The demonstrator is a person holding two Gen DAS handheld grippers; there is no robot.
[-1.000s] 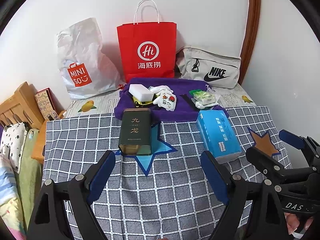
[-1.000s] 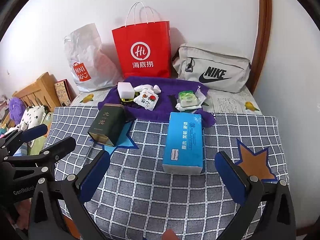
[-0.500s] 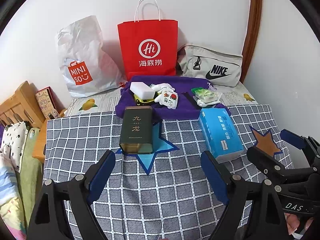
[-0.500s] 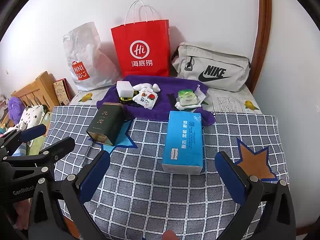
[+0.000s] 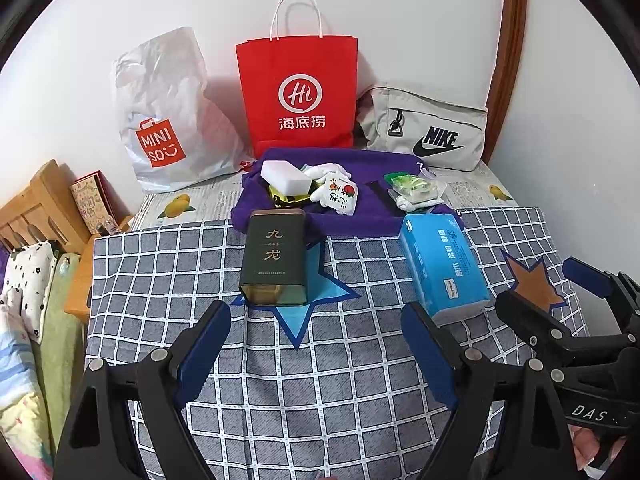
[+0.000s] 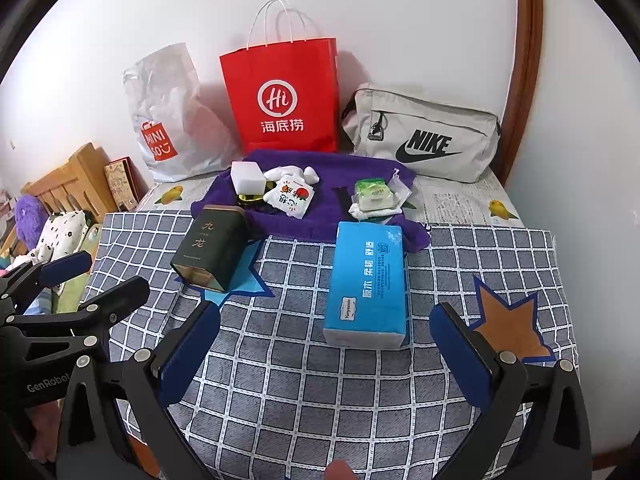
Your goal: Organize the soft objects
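Your left tongs (image 5: 316,346) and right tongs (image 6: 324,342) hang spread wide, empty, above the checked cloth (image 6: 280,380). The blue tissue pack (image 6: 366,284) lies flat ahead, long axis running toward the purple towel (image 6: 340,184) bearing small soft items.

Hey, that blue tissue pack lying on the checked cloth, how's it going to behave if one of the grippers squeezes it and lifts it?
The blue tissue pack looks like a soft plastic-wrapped block, so it will probably dent under the pads rather than resist. Its film wrap seems glossy, so it may slip in a light grip. Lying flat on the checked cloth, it is unlikely to roll or tip, and probably light for its bulk.
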